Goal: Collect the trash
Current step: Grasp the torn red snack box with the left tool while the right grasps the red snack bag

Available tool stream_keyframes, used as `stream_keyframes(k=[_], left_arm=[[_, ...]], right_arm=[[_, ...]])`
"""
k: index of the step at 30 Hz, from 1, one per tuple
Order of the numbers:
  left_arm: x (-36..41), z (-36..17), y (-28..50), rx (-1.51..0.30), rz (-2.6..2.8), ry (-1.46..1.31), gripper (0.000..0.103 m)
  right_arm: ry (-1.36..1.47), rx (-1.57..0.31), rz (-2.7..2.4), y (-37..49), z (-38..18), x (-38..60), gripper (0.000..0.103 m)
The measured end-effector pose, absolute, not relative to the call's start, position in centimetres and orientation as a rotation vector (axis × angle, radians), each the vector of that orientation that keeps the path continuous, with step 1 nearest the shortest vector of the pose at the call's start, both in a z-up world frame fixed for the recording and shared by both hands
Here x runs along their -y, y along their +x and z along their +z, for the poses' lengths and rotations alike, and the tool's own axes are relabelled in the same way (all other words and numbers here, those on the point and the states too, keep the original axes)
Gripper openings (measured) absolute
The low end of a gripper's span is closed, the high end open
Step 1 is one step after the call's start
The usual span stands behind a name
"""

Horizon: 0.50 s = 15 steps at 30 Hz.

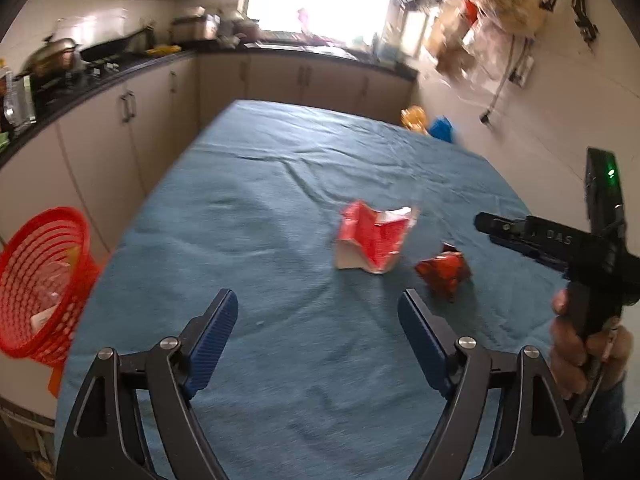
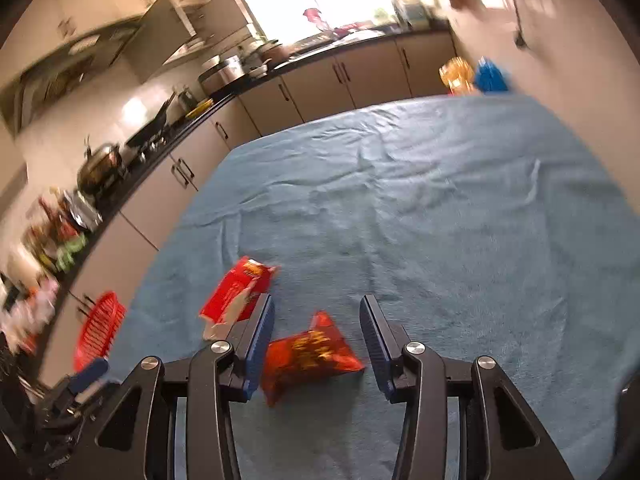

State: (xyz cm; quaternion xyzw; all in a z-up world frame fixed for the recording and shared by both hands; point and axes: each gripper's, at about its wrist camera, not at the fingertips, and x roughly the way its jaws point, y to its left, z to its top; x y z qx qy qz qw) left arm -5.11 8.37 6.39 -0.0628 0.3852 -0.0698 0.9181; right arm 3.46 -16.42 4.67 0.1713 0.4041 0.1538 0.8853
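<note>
1. trash: crumpled red-and-white paper carton point(image 1: 374, 242) ahead of the left gripper point(image 1: 318, 312), slightly right of its centre line, lying on the wrinkled blue cloth point(image 1: 260, 220) over the table.
2. crumpled red foil snack packet with gold print point(image 2: 310, 354) directly in front of the right gripper point(image 2: 318, 320), low between its two blue-padded fingers, not touched by either pad; in the left wrist view the same packet point(image 1: 442, 276) just beyond the left gripper's right fingertip.
3. left gripper: jaws wide apart, holding nothing, only cloth between the pads.
4. right gripper: jaws about half open, gripping nothing; carton point(image 2: 236, 294) just past its left fingertip, partly hidden by that finger.
5. right gripper point(image 1: 486, 224) also visible to the right of the left one, held by a hand point(image 1: 580, 344) on its black handle.
6. red plastic mesh basket point(image 1: 40, 284) to the left of the left gripper, off the table edge, tilted, with some pale scraps inside.
</note>
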Motion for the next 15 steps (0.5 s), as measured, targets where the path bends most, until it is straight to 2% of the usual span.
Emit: stream_keyframes(k=[10, 15], left_arm=[[-2.7, 4.8, 3.0, -0.955, -0.179, -0.034, 0.082], [-0.8, 3.6, 5.7, -0.982, -0.117, 0.063, 0.082]], right_arm=[[0.502, -0.860, 0.354, 3.7, 3.7, 18.7, 0.048], [0.562, -0.861, 0.361, 3.6, 3.3, 19.8, 0.048]])
